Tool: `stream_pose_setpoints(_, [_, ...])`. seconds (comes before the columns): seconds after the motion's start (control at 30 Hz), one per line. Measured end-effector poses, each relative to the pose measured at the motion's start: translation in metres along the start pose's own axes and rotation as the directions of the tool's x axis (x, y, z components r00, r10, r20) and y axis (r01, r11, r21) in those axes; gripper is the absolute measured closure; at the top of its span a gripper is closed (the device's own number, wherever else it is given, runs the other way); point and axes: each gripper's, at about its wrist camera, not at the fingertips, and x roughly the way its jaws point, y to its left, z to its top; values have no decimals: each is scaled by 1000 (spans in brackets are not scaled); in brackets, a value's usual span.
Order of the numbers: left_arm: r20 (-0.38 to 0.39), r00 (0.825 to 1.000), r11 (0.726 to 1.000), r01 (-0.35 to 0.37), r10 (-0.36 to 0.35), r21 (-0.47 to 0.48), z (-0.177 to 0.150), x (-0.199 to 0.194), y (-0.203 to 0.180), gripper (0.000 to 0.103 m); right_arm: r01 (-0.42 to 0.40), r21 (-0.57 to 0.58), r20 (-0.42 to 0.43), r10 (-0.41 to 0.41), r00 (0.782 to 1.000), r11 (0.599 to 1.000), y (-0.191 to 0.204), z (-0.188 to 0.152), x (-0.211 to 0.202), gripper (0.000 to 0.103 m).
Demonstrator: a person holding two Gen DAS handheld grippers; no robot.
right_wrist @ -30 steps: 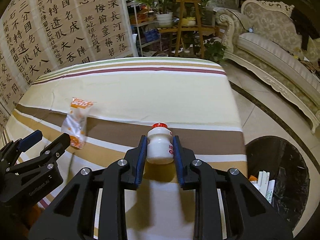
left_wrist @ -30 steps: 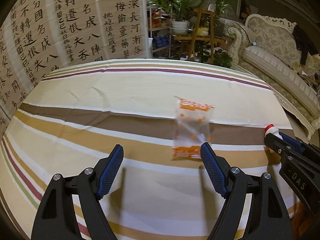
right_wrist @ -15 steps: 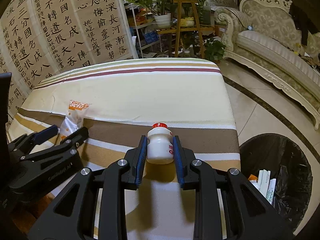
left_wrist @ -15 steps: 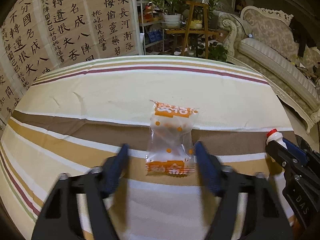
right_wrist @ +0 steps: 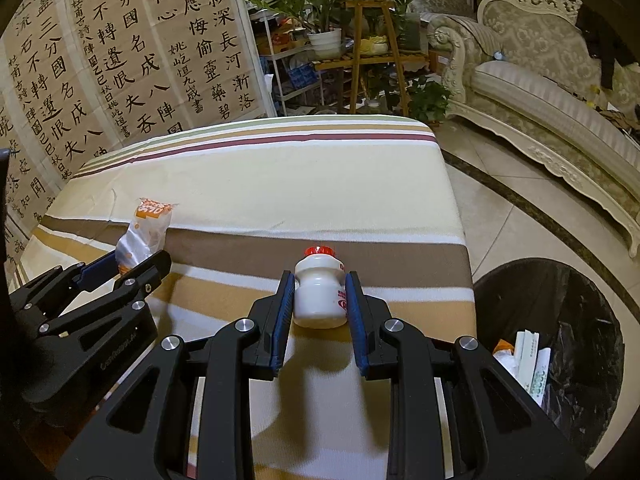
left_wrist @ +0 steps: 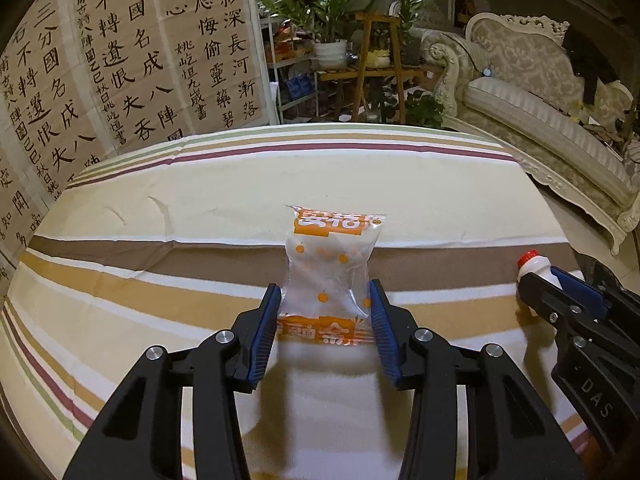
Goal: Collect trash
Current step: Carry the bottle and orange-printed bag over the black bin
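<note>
the black bin [right_wrist: 560,320] off the table's [right_wrist: 280,168] right edge holds wrappers. right gripper [right_wrist: 320,300] pinches the white bottle [right_wrist: 320,296] near that edge. left gripper [left_wrist: 325,320] is closing around the snack bag [left_wrist: 332,264] mid-table; the far half lies bare.

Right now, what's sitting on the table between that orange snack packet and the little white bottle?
Nothing but bare striped tablecloth between the snack packet and the bottle, as the right wrist view shows.

The left gripper [left_wrist: 325,322] was closing around a clear orange-printed wrapper [left_wrist: 330,276] lying on the striped table [left_wrist: 160,240]. Right of the wrapper, the right gripper [left_wrist: 538,286] clamped a small white bottle [left_wrist: 534,266].
</note>
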Motion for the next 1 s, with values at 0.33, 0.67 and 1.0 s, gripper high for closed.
stream_pose_setpoints(0.33, [29, 999, 999, 42, -42, 5, -20, -35, -15, 59, 10, 17, 21, -11, 1000, 1000, -10, -26, -35, 78])
stream_pose_setpoints(0.67, [61, 991, 993, 112, -115, 47, -37, -67, -49, 59, 66, 65, 49, -69, 996, 996, -44, -60, -78, 78])
stream_pose_setpoints(1.0, [76, 978, 973, 184, -196, 137, -56, -90, -97, 59, 145, 147, 74, -157, 985, 978, -91, -92, -117, 78])
